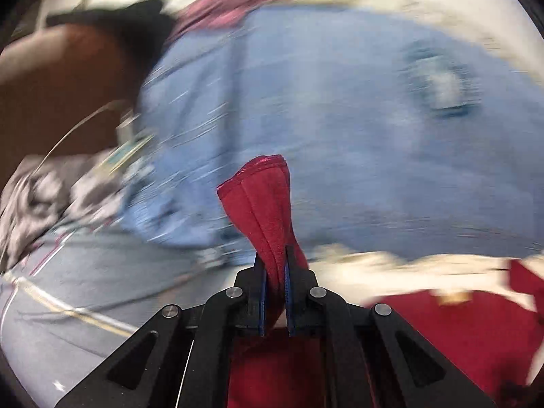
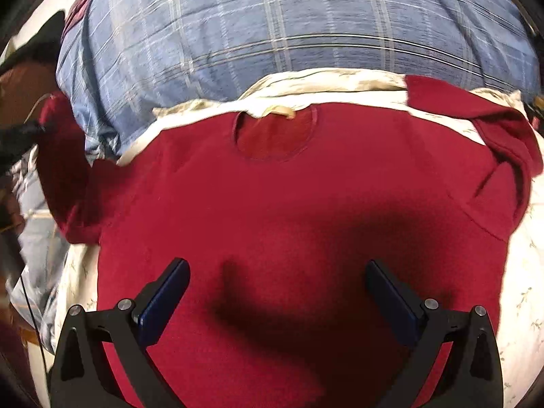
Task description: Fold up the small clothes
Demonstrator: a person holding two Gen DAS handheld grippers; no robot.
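A small red shirt (image 2: pixel 289 204) lies flat, neck opening (image 2: pixel 275 134) at the far side, on a cream floral sheet (image 2: pixel 520 292). Its right sleeve (image 2: pixel 476 119) is folded in over the shoulder. My right gripper (image 2: pixel 277 272) is open and empty, hovering over the shirt's lower middle. My left gripper (image 1: pixel 274 265) is shut on the red left sleeve (image 1: pixel 261 200), which bunches up between the fingers. In the right wrist view that gripper (image 2: pixel 20 136) holds the sleeve (image 2: pixel 57 129) lifted at the far left. The left wrist view is motion-blurred.
A blue plaid pillow (image 2: pixel 289 27) lies just beyond the shirt and fills the left wrist view (image 1: pixel 340 119). A maroon cloth (image 1: pixel 231 6) sits behind it. Patterned grey clothes (image 1: pixel 40 197) are piled at the left, by a brown surface (image 1: pixel 57 85).
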